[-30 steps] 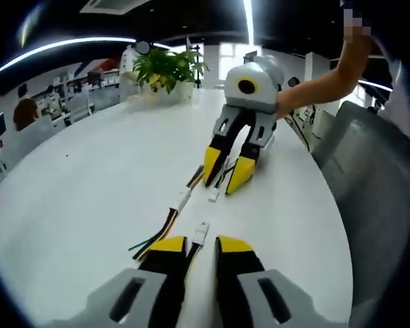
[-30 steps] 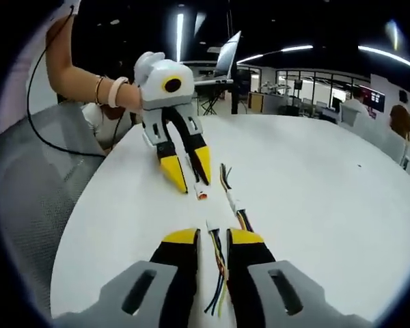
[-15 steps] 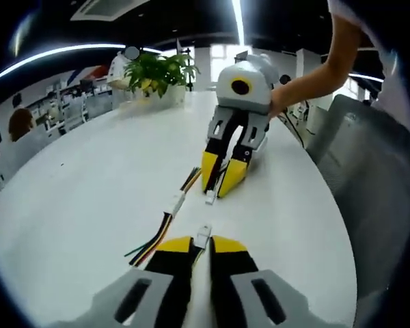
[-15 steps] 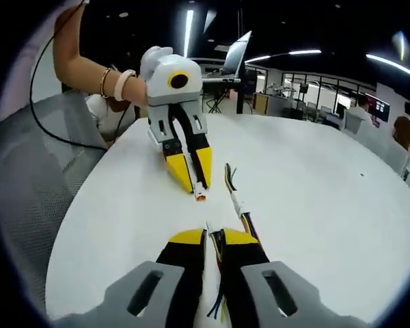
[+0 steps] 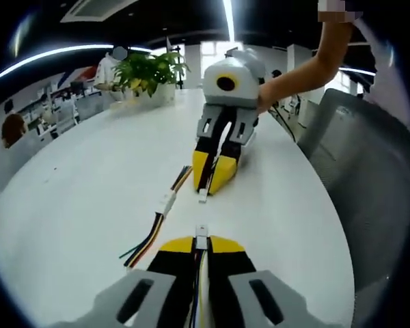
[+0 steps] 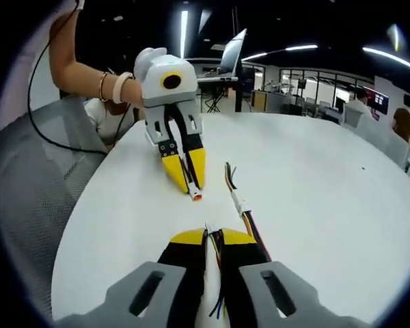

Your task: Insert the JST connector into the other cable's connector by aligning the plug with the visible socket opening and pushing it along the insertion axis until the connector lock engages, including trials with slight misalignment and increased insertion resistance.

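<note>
- Left gripper view, nearest first: the left gripper (image 5: 201,244) has its yellow-tipped jaws pressed together on a cable, and the white connector (image 5: 201,238) pokes out just past the tips, with coloured wires running back between the jaws.
- Just beyond and to the left, a spare cable (image 5: 160,215) lies loose on the white table (image 5: 82,191), its own small white housing at mid-length, touched by neither tool.
- Farther out, the right gripper (image 5: 212,173) faces back this way, tips down at the table, jaws closed on the other cable, whose connector end (image 5: 203,195) sticks out toward the near one.
- Between the two connector faces there is clear bare table: near, roughly in line, not touching.
- At the far edge sit a potted plant (image 5: 150,68) and a grey chair (image 5: 359,178) on the right.
- Right gripper view confirms it from the other side: the right gripper (image 6: 212,239) is clamped on its wire bundle, and the left gripper (image 6: 188,176) across from it shows the orange-tipped plug end (image 6: 195,195) pointing this way.
- Progress call: both cables look gripped, so the pickup seems done. Left to do: close the gap, square the plug to the socket opening, push along the axis until the lock catches.
- Which end carries the socket opening is too small to tell.
</note>
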The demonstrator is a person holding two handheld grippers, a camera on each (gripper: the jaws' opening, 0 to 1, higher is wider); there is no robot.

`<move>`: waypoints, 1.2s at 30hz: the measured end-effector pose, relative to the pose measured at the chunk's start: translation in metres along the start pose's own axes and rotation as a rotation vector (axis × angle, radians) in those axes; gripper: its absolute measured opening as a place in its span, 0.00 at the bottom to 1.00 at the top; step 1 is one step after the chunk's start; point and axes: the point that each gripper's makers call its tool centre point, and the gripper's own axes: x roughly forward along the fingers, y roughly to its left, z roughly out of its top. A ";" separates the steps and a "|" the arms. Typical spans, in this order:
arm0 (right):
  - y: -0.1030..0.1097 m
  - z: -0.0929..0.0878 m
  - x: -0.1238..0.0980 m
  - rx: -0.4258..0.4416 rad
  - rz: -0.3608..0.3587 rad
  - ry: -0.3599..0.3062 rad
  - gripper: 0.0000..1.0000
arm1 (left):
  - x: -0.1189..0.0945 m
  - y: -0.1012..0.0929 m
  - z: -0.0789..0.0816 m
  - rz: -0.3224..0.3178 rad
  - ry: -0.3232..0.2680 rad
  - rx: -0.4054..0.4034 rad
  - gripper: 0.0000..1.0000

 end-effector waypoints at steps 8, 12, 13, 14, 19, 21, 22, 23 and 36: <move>0.005 0.007 -0.004 0.015 -0.009 0.020 0.03 | -0.001 -0.001 0.011 -0.008 0.011 0.009 0.00; 0.008 0.011 -0.007 0.015 -0.025 0.029 0.03 | -0.001 -0.004 0.020 -0.021 0.004 0.015 0.00; 0.008 0.012 -0.008 0.017 -0.025 0.028 0.03 | -0.001 -0.005 0.022 -0.025 0.006 0.018 0.00; 0.009 0.014 -0.009 0.018 -0.027 0.026 0.03 | -0.001 -0.006 0.023 -0.027 0.007 0.022 0.00; 0.010 0.025 -0.014 0.004 -0.040 0.007 0.03 | -0.001 -0.008 0.031 -0.044 -0.008 0.008 0.00; 0.011 0.030 -0.015 -0.007 -0.041 -0.001 0.03 | -0.002 -0.009 0.034 -0.049 -0.015 0.005 0.00; 0.012 0.032 -0.015 -0.013 -0.041 -0.004 0.03 | -0.002 -0.009 0.035 -0.048 -0.010 0.015 0.00; 0.012 0.033 -0.015 -0.018 -0.042 -0.007 0.03 | -0.002 -0.010 0.035 -0.050 -0.005 0.016 0.00; 0.015 0.037 -0.012 -0.044 -0.034 -0.011 0.03 | -0.006 -0.014 0.040 -0.065 -0.016 -0.037 0.00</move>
